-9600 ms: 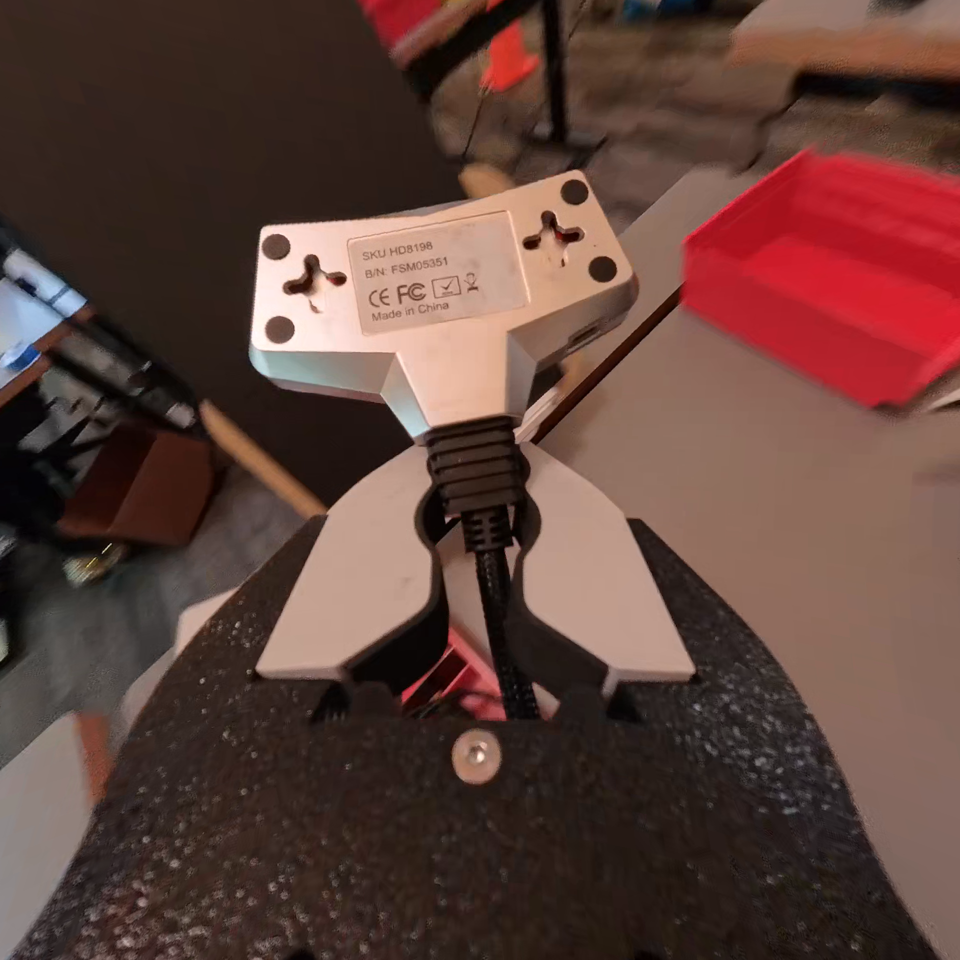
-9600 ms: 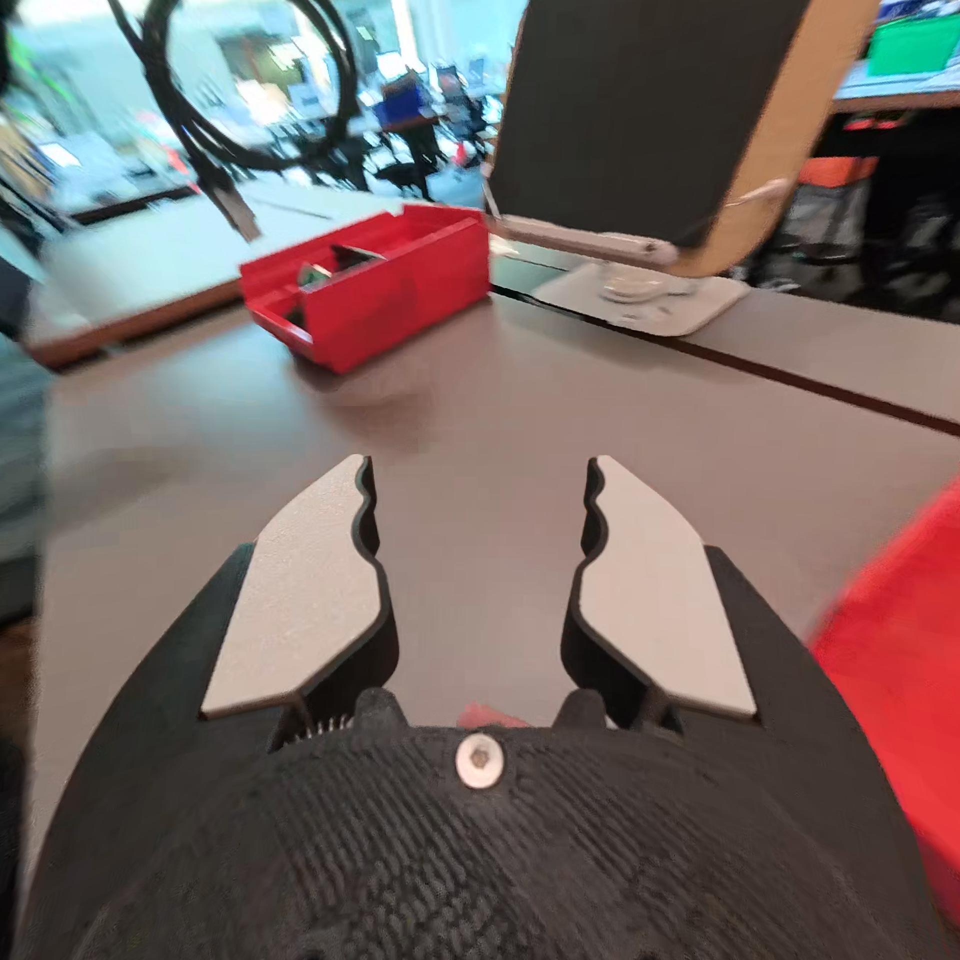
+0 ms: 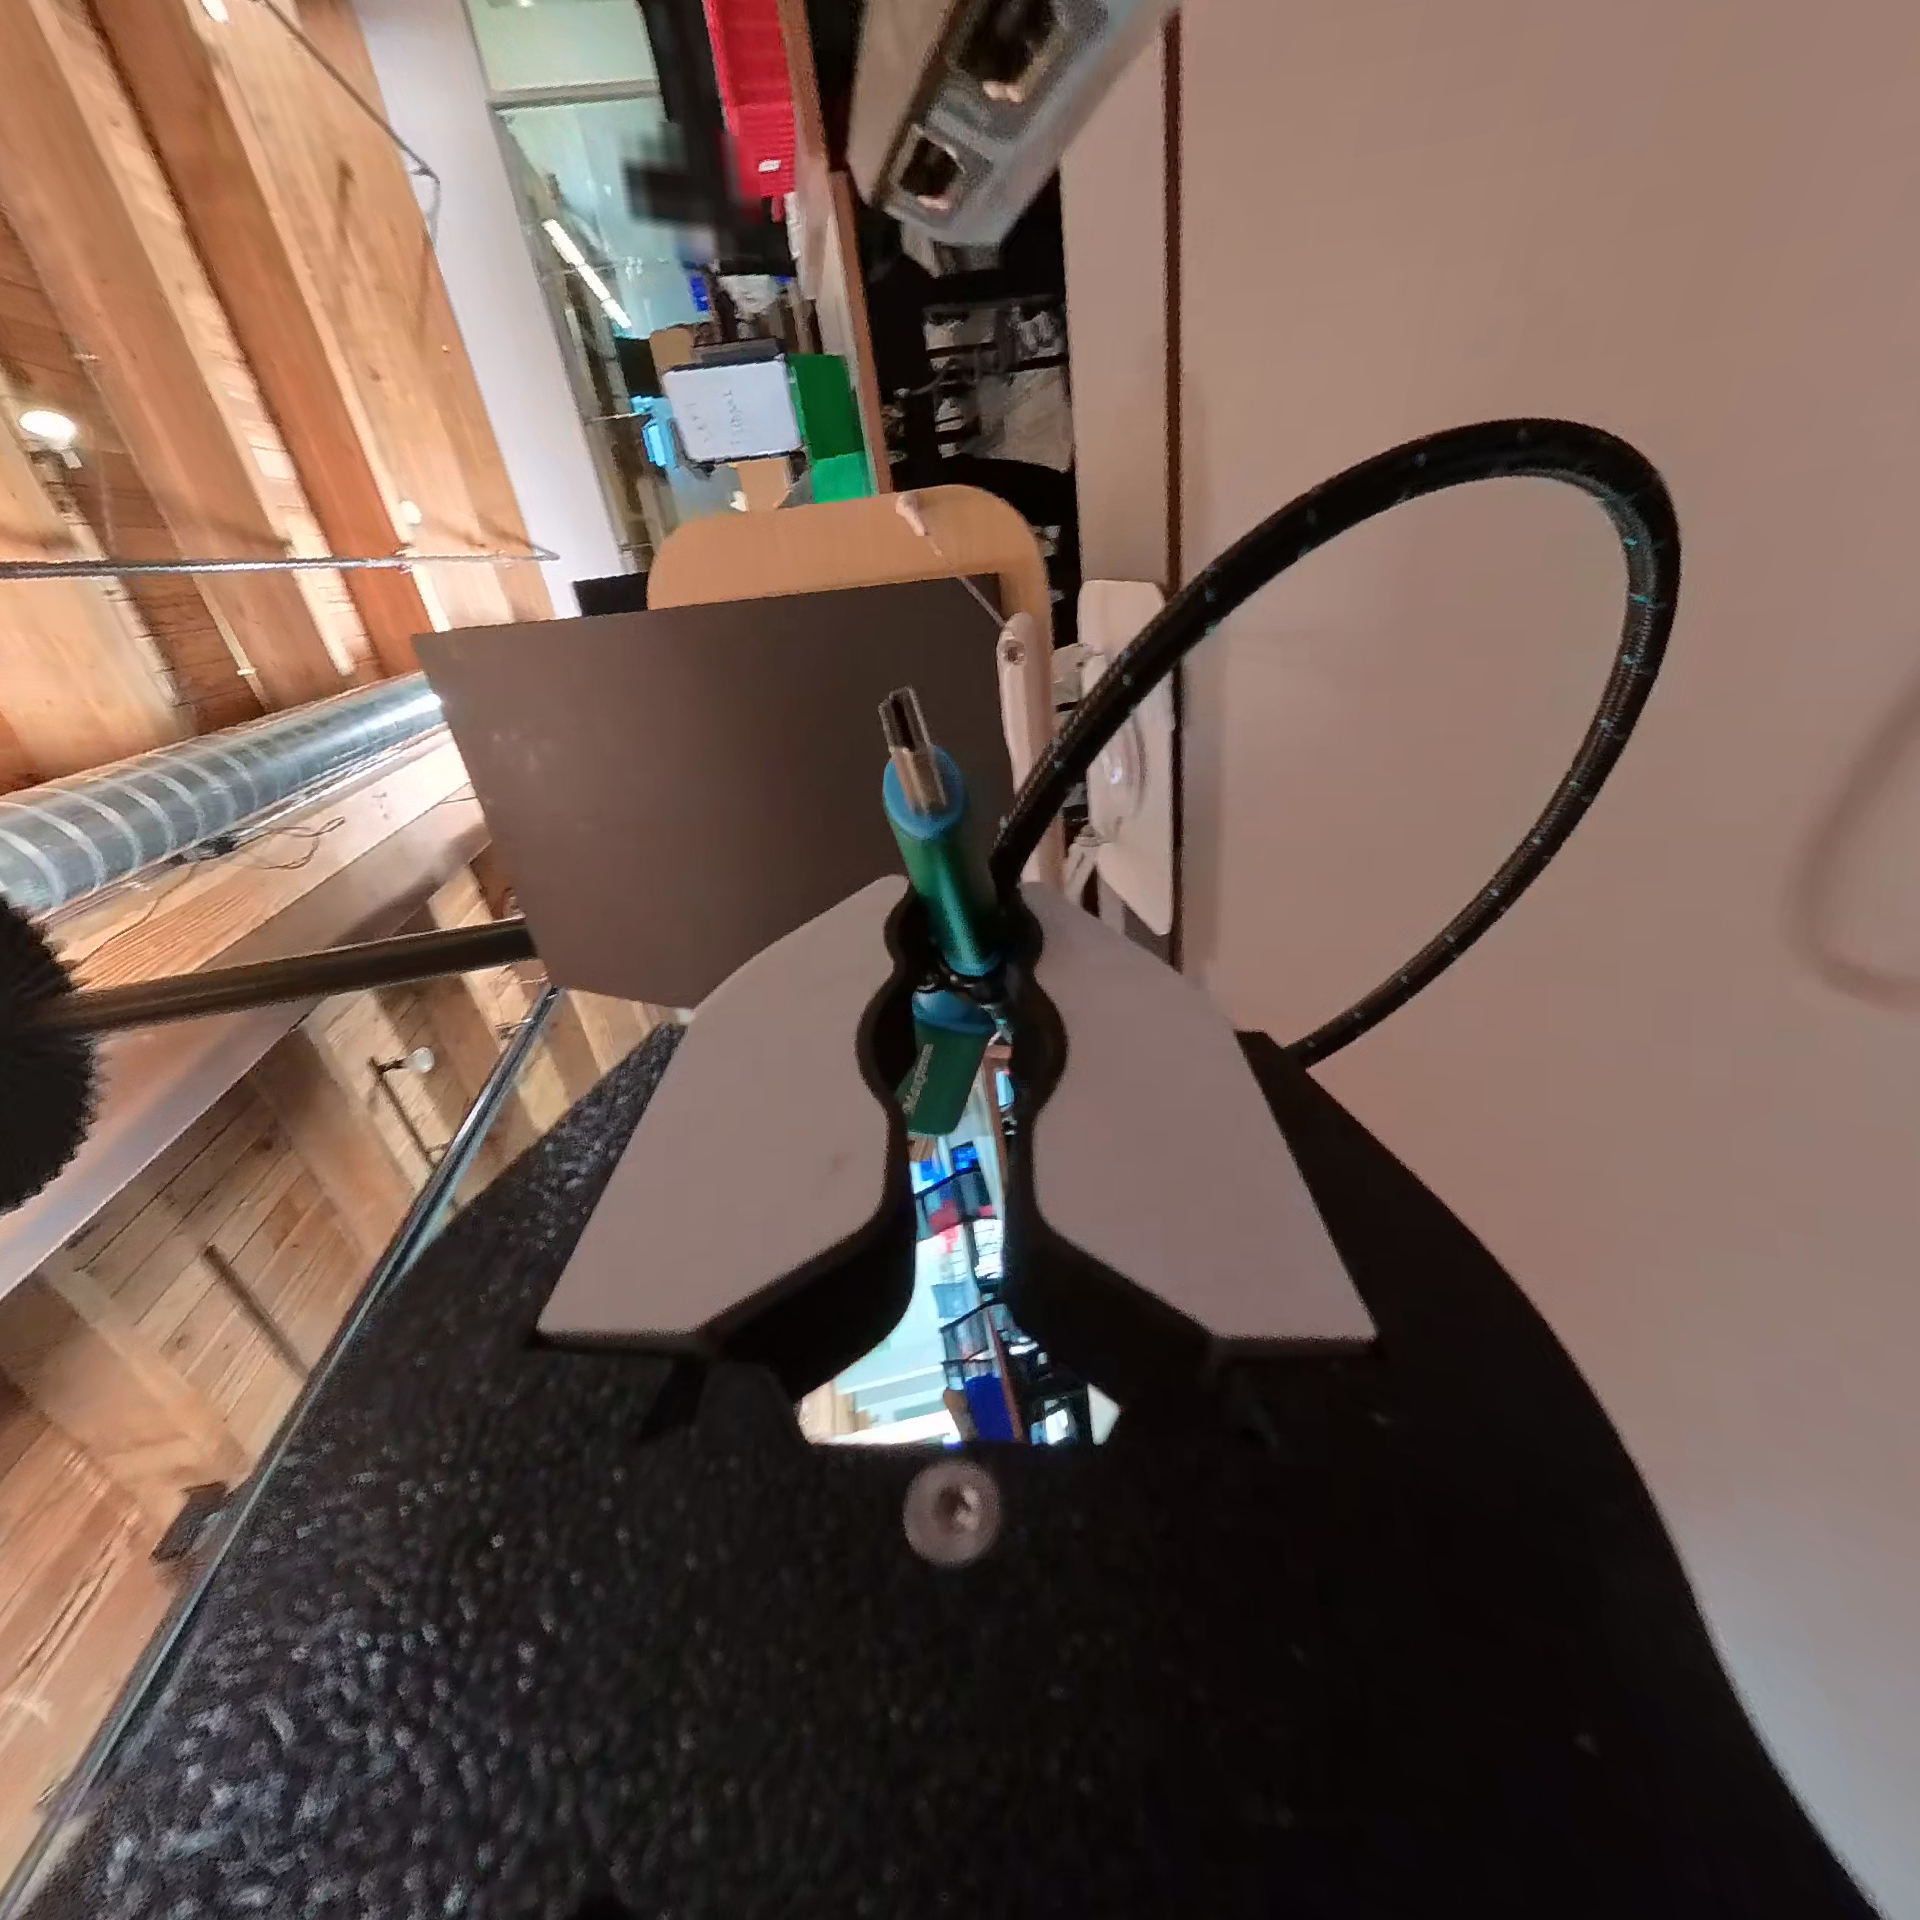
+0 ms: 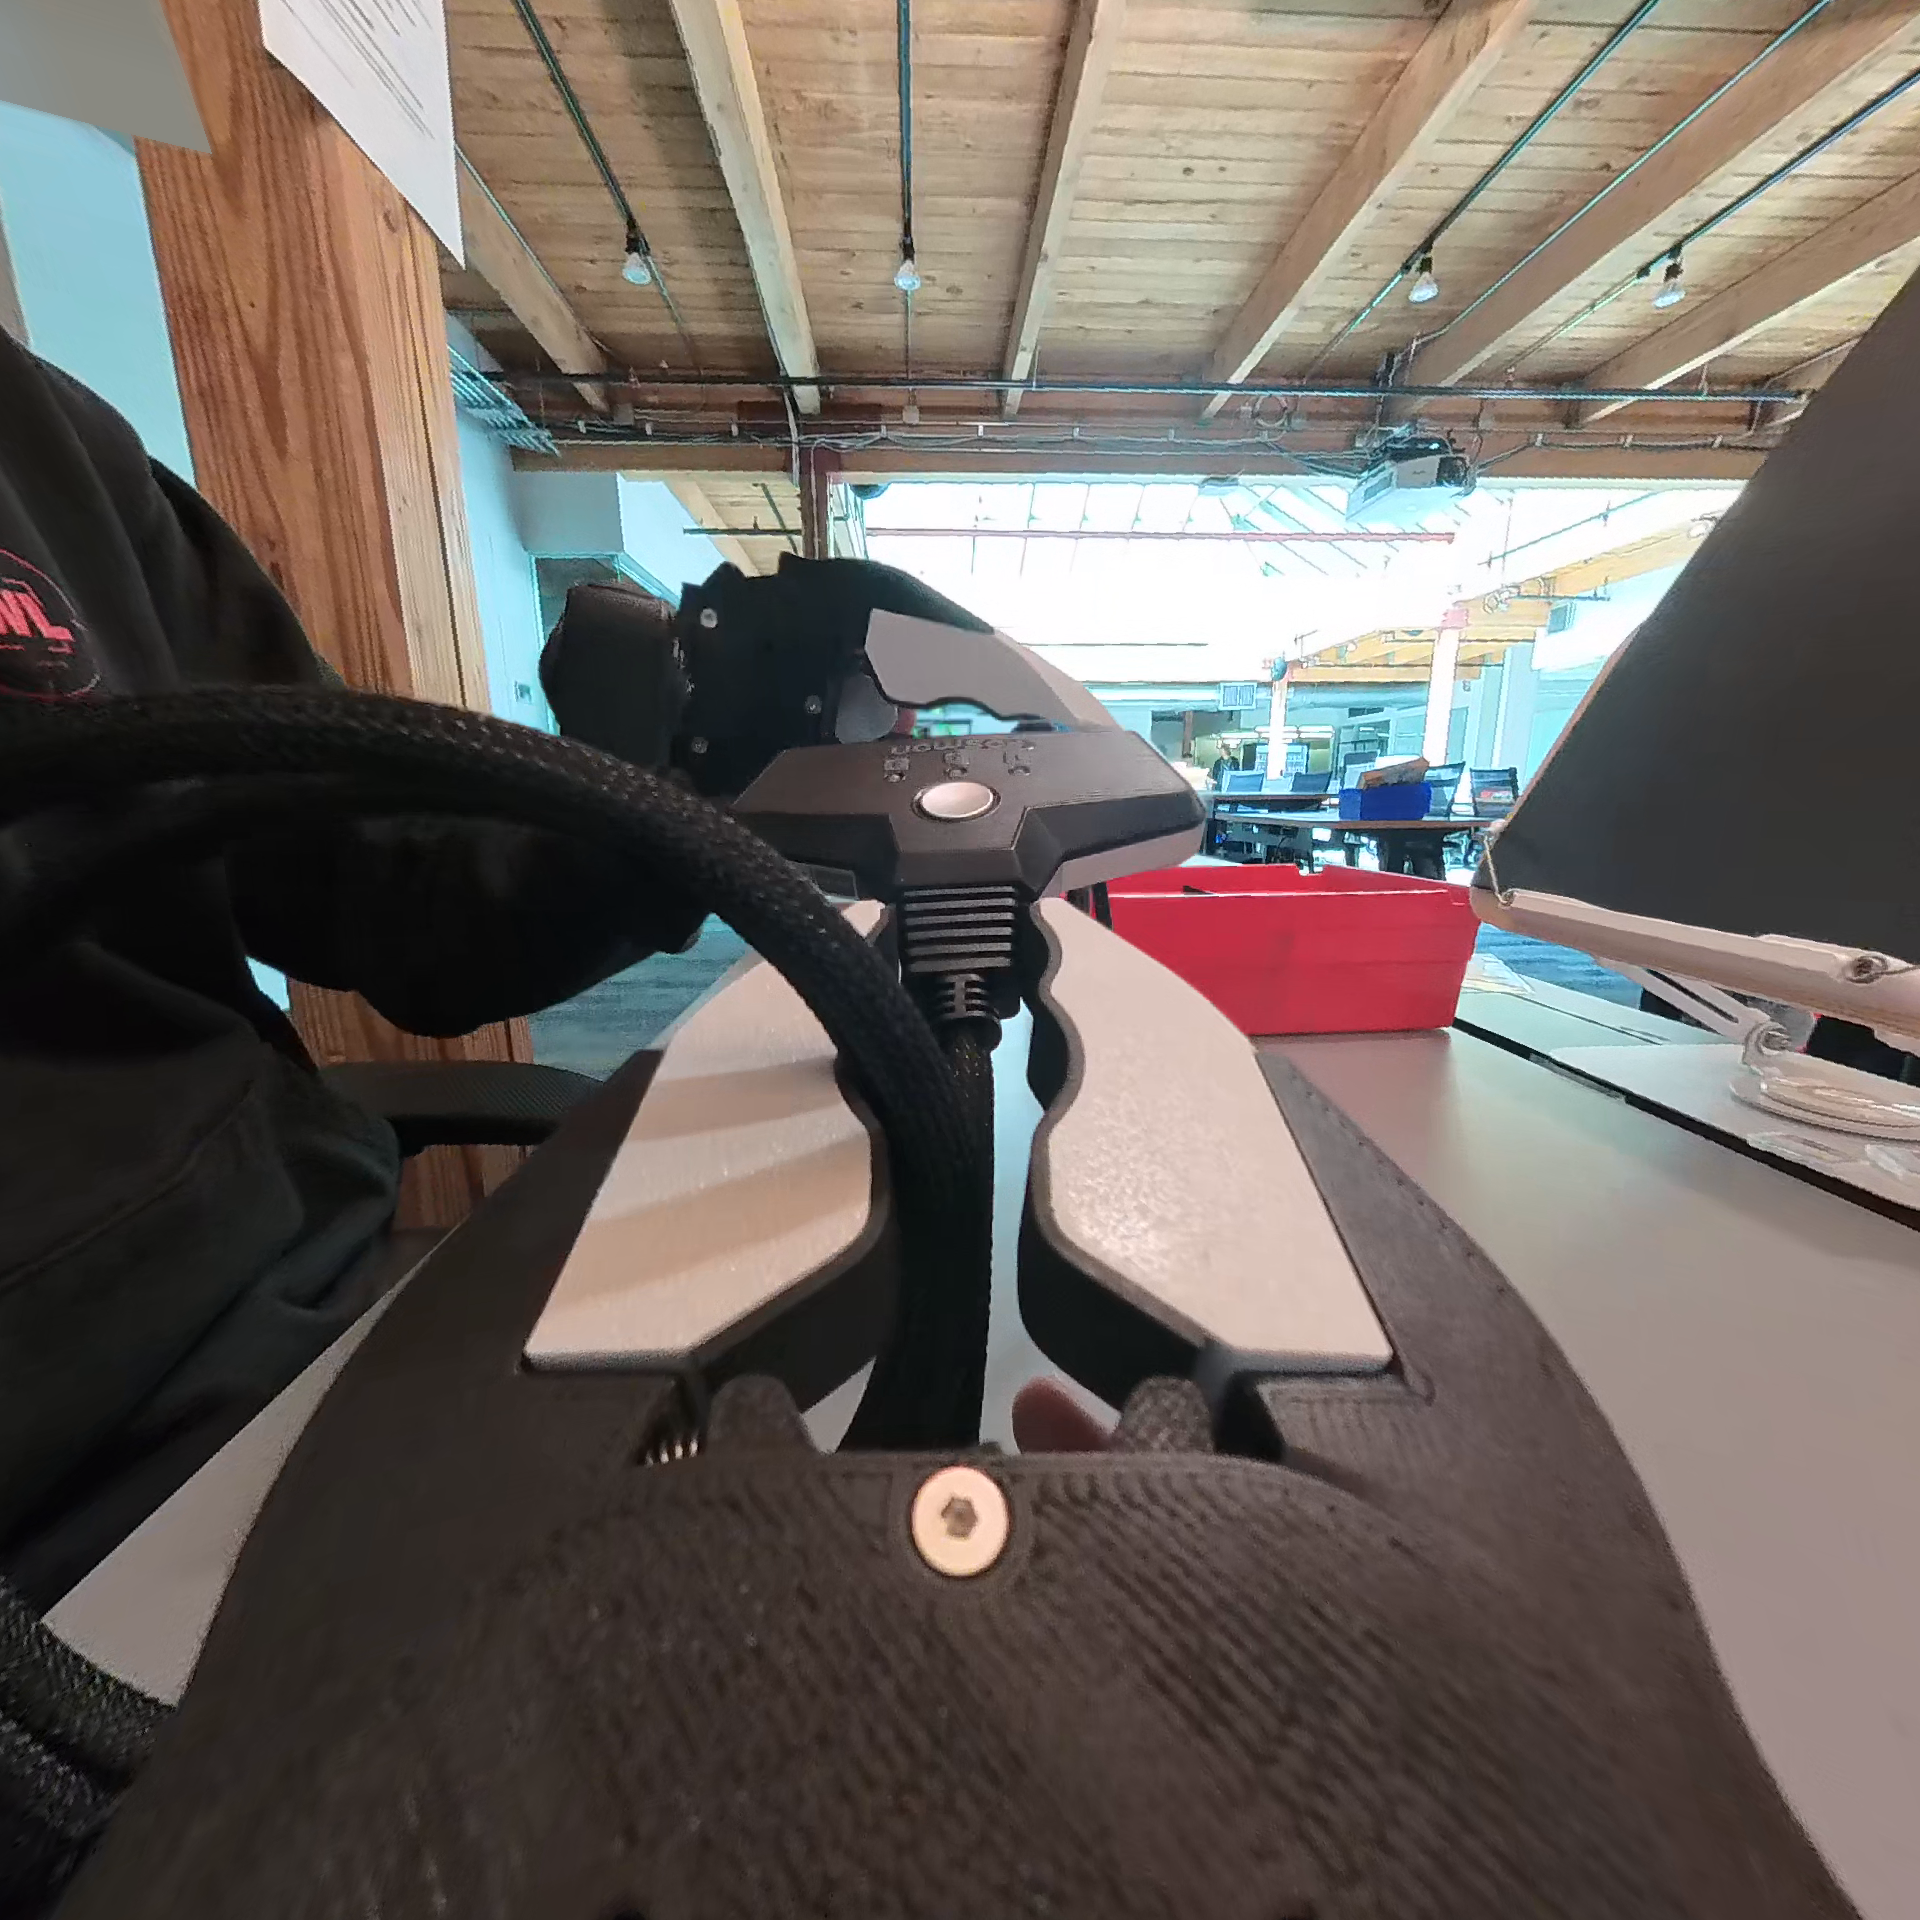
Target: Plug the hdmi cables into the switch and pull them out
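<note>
Since both task pieces are held up clear of the desk [image 4: 1558, 1247], nothing is braced on its pale surface, and the red bin [image 4: 1288, 966] at its far side is not involved. The right gripper [image 4: 961, 940] is clenched on the ribbed collar at the rear of the switch [image 4: 956, 805]. The black housing is thereby presented flat, button side up, with its port face turned away toward the other tool. That grip is judged to be chosen so that the ports are kept unobstructed. The left gripper [image 3: 961, 920] is clamped around the green HDMI plug [image 3: 940, 862], which is taken by its shell so that the metal tip [image 3: 906, 743] projects forward past the fingertips. The black braided cable [image 3: 1538, 499] is allowed to arc away in a free loop to one side, which is judged to keep its stiffness from twisting the plug. In the left wrist view the switch is seen well ahead of the plug and off its line, and the two visible ports [image 3: 935, 166] are shown empty. Insertion is therefore judged not yet begun. Alignment of the tip with a port is what is called for next.
</note>
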The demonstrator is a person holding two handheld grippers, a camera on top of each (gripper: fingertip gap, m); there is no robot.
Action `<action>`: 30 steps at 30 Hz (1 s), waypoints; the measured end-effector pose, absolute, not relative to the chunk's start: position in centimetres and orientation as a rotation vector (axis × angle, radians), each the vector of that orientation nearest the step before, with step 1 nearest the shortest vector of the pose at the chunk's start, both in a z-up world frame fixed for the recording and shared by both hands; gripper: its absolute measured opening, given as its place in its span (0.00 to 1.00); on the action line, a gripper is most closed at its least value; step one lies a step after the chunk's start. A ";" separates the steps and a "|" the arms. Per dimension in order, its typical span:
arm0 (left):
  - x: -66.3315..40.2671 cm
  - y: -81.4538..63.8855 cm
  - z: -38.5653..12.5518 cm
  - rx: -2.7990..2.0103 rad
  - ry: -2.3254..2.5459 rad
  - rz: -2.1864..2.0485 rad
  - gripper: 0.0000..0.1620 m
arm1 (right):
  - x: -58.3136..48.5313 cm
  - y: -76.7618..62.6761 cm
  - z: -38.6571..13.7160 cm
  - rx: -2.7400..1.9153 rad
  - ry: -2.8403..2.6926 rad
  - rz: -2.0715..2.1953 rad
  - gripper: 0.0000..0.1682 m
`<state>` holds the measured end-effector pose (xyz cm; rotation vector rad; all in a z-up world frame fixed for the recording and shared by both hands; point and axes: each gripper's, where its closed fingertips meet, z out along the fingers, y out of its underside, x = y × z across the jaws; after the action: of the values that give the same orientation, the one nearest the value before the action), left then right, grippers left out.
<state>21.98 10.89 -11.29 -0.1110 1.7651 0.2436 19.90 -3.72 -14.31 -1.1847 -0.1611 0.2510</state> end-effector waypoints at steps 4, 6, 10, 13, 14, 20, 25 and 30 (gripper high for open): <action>22.3 10.5 -10.6 -0.089 1.676 0.294 0.08 | 19.6 -3.1 -14.3 -1.210 -0.165 0.242 0.13; 22.6 10.2 -10.9 -0.075 1.683 0.298 0.08 | 19.3 -2.8 -14.2 -1.212 -0.176 0.244 0.14; 22.8 9.8 -11.6 -0.070 1.732 0.268 0.08 | 19.2 -2.6 -14.4 -1.232 -0.188 0.231 0.13; 22.7 9.9 -13.4 -0.132 1.928 0.149 0.08 | 19.4 -3.0 -14.5 -1.233 -0.187 0.224 0.13; 22.3 9.8 -14.4 -0.184 2.064 0.041 0.08 | 19.5 -3.2 -14.5 -1.230 -0.187 0.226 0.13; 13.3 6.7 -17.1 -0.413 3.107 -0.875 0.08 | 20.1 -4.0 -14.1 -1.185 -0.169 0.243 0.14; 13.3 7.7 -23.0 -0.440 3.338 -0.926 0.08 | 20.4 -3.8 -14.7 -1.217 -0.159 0.221 0.13; 16.1 6.1 -26.9 -0.509 3.189 -1.015 0.09 | 20.8 -4.0 -15.0 -1.218 -0.140 0.212 0.13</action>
<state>16.08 6.07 -26.92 -0.5088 3.1885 -1.0148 20.78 -4.01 -14.97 -1.2183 -0.1400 0.2122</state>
